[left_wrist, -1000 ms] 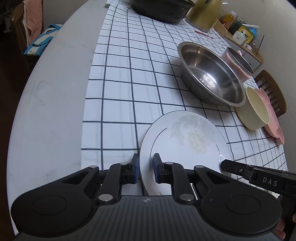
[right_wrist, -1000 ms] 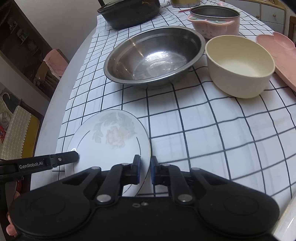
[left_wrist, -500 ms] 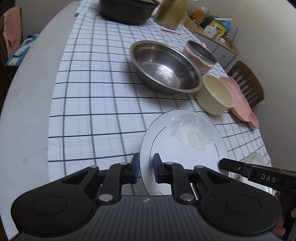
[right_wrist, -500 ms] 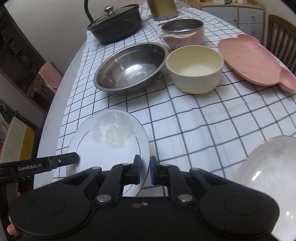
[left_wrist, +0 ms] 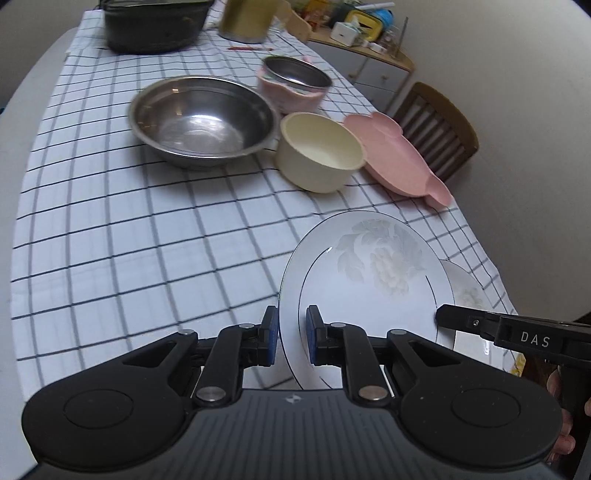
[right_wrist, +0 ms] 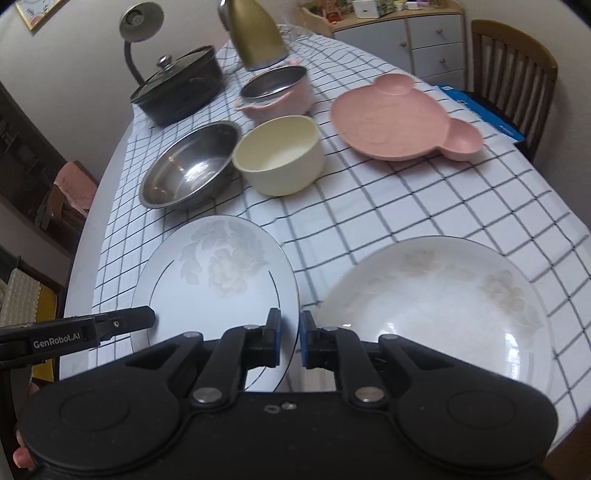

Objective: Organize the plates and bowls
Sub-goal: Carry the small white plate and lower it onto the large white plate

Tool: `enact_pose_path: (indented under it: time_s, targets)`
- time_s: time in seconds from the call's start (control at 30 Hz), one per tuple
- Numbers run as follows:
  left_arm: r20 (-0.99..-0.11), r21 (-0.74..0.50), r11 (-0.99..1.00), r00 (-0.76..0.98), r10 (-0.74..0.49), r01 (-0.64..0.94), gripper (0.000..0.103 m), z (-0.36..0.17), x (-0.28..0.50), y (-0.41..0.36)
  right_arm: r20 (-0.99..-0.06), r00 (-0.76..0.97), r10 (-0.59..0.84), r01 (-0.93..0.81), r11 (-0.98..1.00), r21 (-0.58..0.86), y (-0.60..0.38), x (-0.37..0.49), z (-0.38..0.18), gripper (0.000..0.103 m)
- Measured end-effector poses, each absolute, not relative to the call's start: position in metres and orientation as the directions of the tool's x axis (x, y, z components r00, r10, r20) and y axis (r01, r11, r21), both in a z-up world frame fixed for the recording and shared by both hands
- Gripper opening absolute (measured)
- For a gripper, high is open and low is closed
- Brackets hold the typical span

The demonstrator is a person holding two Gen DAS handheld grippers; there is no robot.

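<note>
Round white table (left_wrist: 33,110) under a white cloth with a dark grid (left_wrist: 129,229), pale walls behind, a wooden chair (left_wrist: 439,125) at the far right and a grey drawer cabinet (right_wrist: 424,40) beyond it. At the far end, a black lidded pot (right_wrist: 181,88) and a gold kettle (right_wrist: 255,33). Nearer, in a loose row: a steel bowl (left_wrist: 203,118) on the left, a pink-walled pot with a steel liner (left_wrist: 291,86) behind it to the right, a cream bowl (left_wrist: 319,151) just beside the steel bowl, and a pink bear-shaped plate (left_wrist: 395,158) further right.

At the near edge, a white floral plate (left_wrist: 365,291) held between both tools and raised off the cloth, tilted. Left gripper (left_wrist: 290,339) clenched on the plate's left rim, blue pads on either face of the edge. Right gripper (right_wrist: 288,341) clenched on the opposite rim in the same way. In the left wrist view, the right tool's black finger (left_wrist: 476,325) marked DAS lying against the plate's right edge; in the right wrist view, the left tool's finger (right_wrist: 110,323) marked GenRobot.AI against the plate's left edge.

Just to the right, a second white plate (right_wrist: 443,310), larger in the frame, resting on the cloth at the near right, partly under the held plate's edge in the left wrist view.
</note>
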State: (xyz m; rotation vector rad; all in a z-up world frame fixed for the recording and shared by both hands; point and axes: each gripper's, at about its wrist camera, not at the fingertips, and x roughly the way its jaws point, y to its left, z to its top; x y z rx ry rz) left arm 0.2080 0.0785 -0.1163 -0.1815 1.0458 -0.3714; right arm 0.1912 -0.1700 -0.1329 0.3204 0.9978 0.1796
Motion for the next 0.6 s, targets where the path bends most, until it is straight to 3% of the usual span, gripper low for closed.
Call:
enact_pose_path:
  time_s: [0.6]
  targets:
    - [-0.849, -0.277, 0.906, 0.360, -0.387, 0.320, 0.015, -0.143, 0.196, -0.050, -0.822, 0.509, 0.254, 0.105, 0.930, 0.352, -0.291, 0.157, -0.158, 0.011]
